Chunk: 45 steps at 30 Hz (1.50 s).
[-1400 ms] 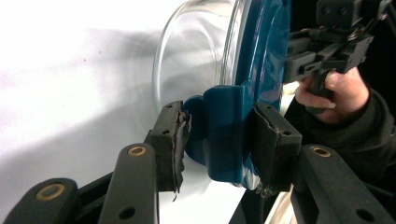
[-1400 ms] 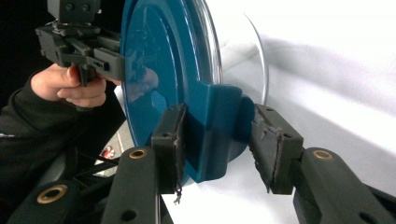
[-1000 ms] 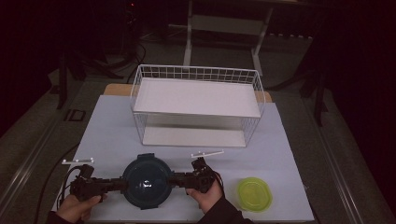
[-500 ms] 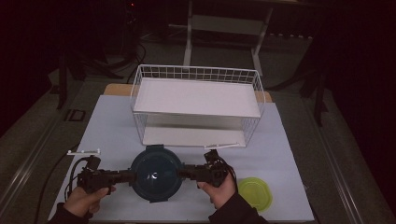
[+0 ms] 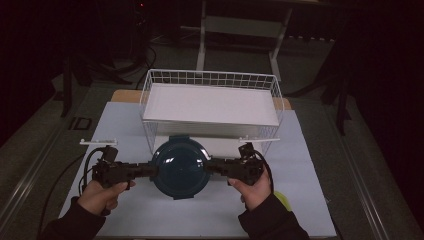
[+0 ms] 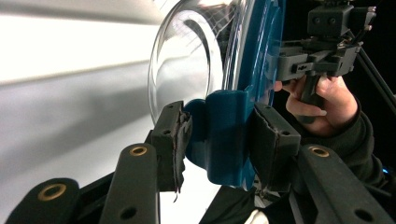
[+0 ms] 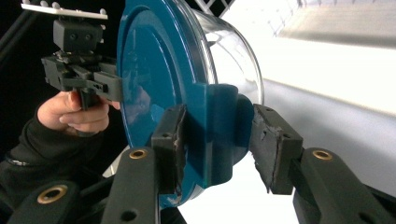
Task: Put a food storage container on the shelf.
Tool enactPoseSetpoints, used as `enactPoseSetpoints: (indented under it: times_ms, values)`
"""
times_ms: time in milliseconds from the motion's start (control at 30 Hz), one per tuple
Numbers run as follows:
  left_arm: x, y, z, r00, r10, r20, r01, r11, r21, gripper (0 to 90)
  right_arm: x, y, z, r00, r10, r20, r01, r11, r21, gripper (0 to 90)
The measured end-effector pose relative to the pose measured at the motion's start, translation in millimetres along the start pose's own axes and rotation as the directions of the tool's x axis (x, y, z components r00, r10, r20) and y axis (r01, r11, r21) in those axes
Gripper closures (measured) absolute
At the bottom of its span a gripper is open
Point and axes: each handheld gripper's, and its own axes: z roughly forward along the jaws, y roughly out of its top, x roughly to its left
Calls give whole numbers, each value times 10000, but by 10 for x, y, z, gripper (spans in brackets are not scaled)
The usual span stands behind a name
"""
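container [image 5: 180,167], blue lid, clear bowl: held off worktop [image 5: 310,200] just before wire basket [image 5: 210,102]. left gripper [image 5: 145,171] jaws clamped on one lid clip, right gripper [image 5: 216,166] jaws clamped on opposite clip.

The high view is dim: the room around the table [image 5: 310,165] is nearly black, while the white tabletop and the shelf [image 5: 210,104] catch light from above. In both gripper views the white background is blown out and soft. Glare streaks the clear bowl [image 6: 196,60]. The near claw pads [image 7: 170,140] look sharp; the far hand [image 6: 322,98] is slightly blurred.
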Motion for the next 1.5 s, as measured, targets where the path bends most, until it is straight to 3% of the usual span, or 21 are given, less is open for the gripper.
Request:
enactPoseSetpoints:
  times_ms: [367,600,867,1067,1500]
  values:
    - [-214,446,159,9979,628,148,-628,9980,11,575,-18,290,-351,10000,2,98,6,9965,-837,563]
    - [-363,830,276,9949,992,179,-991,9951,-55,574,-53,524,-557,9998,74,172,-54,9935,-1136,563]
    - [-421,1242,464,9920,1218,328,-1215,9925,-98,572,-132,827,-792,9991,95,408,-30,9875,-1577,563]
    - [-354,1461,572,9926,1162,341,-1162,9932,2,571,-267,1004,-841,9983,389,424,-313,9855,-1670,563]
    - [-156,1665,798,9976,565,405,-558,9983,-189,567,-530,1228,-838,9932,980,625,-857,9805,-1768,564]
